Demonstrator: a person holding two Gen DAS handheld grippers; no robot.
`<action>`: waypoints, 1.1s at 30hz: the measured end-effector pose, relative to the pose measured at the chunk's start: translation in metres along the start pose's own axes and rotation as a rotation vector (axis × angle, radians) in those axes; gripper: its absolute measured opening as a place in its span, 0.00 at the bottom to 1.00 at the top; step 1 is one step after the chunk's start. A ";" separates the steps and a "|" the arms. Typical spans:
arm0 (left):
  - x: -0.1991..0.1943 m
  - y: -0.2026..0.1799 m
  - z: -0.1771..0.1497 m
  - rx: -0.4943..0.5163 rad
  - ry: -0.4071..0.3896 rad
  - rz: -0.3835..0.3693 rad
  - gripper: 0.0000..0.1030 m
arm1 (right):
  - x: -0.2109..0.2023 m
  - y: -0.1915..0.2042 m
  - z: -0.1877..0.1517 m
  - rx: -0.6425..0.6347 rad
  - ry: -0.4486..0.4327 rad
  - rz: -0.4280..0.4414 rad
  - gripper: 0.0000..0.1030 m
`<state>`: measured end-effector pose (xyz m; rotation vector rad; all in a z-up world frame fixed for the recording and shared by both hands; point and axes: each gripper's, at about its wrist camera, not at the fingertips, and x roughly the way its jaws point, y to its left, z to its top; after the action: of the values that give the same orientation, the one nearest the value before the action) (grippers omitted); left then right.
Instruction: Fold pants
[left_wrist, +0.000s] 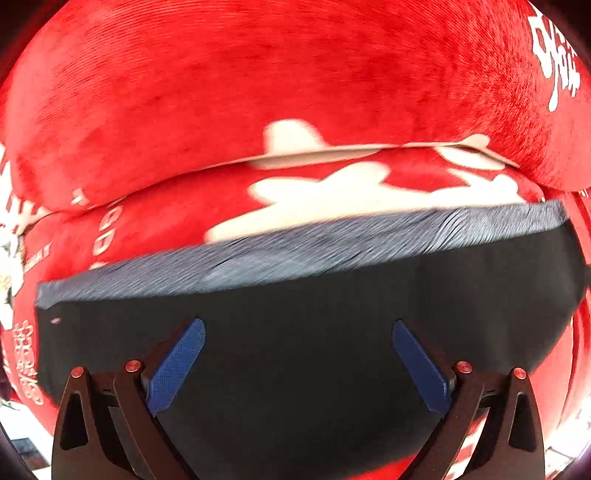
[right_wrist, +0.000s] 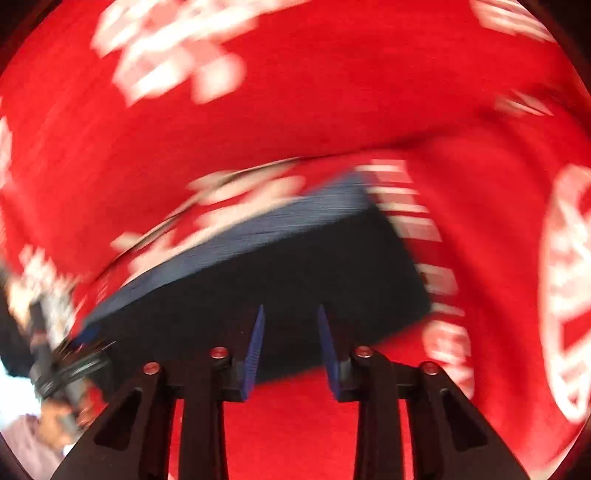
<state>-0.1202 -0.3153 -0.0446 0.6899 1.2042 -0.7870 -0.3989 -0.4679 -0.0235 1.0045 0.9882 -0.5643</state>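
Dark folded pants (left_wrist: 295, 291) lie flat on a red blanket, their grey ribbed waistband (left_wrist: 314, 243) along the far edge. My left gripper (left_wrist: 298, 325) hangs over them, open wide, with nothing between its blue pads (left_wrist: 177, 365). In the blurred right wrist view the pants (right_wrist: 295, 266) form a dark rectangle with the waistband (right_wrist: 258, 229) on the far side. My right gripper (right_wrist: 291, 310) is over the near edge of the pants. Its jaws stand narrowly apart and hold nothing.
The red blanket (left_wrist: 258, 74) with white prints covers the whole surface, with a fold ridge (left_wrist: 332, 151) beyond the pants. In the right wrist view the blanket (right_wrist: 332, 92) surrounds the pants. The other gripper's dark body (right_wrist: 55, 354) and a sleeve (right_wrist: 26, 439) show at lower left.
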 end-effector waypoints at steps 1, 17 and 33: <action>0.007 -0.005 0.007 -0.003 -0.008 -0.009 1.00 | 0.011 0.009 0.001 -0.021 0.007 0.009 0.30; 0.008 0.010 0.048 -0.098 -0.009 0.081 1.00 | 0.021 -0.043 0.054 0.133 -0.011 -0.098 0.36; -0.023 -0.105 -0.031 0.014 0.180 -0.032 1.00 | -0.022 -0.084 -0.077 0.438 0.106 0.075 0.50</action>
<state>-0.2274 -0.3451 -0.0347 0.7669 1.3763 -0.7734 -0.5072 -0.4385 -0.0543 1.4669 0.9348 -0.6866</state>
